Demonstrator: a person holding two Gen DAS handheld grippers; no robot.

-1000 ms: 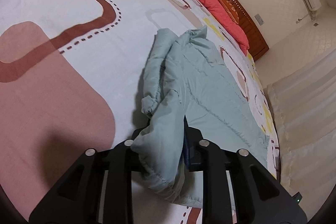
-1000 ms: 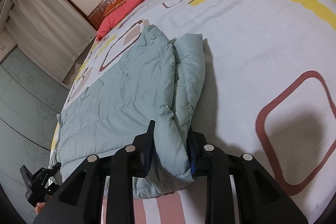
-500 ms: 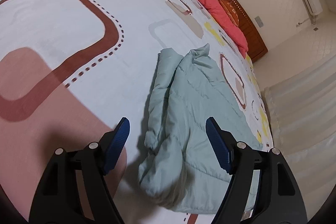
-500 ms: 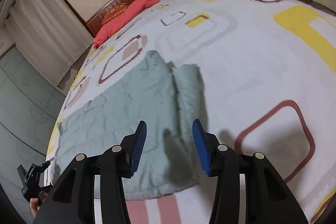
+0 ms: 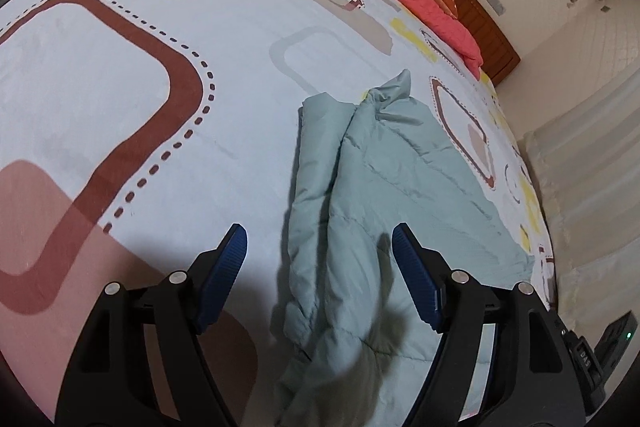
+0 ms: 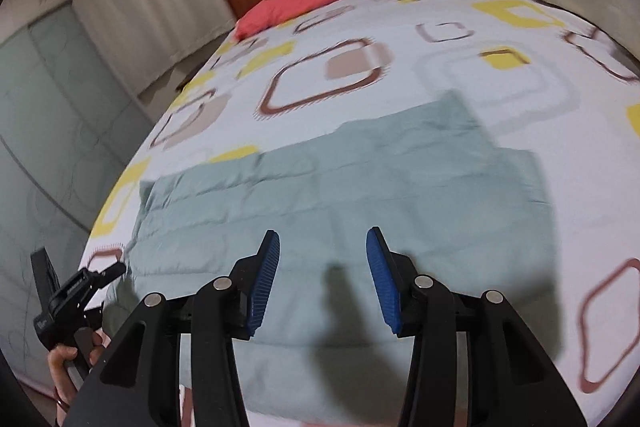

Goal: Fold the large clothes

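1. My left tongs (image 5: 318,247) stand spread with nothing between the pads; the jaws have just been opening, letting the garment go so the fold can settle.
2. The pale green padded jacket (image 5: 392,195) lies flat on the patterned bedspread (image 5: 120,87), ahead of and below the left tongs, its folded-in sleeve directly in front of them.
3. My right tongs (image 6: 323,267) are also apart and empty, hanging above the jacket's broad panel (image 6: 340,179); I judge I am clearing them to pick the next fold edge.
4. My left hand (image 6: 74,367) grips its tool at the bed's near corner.
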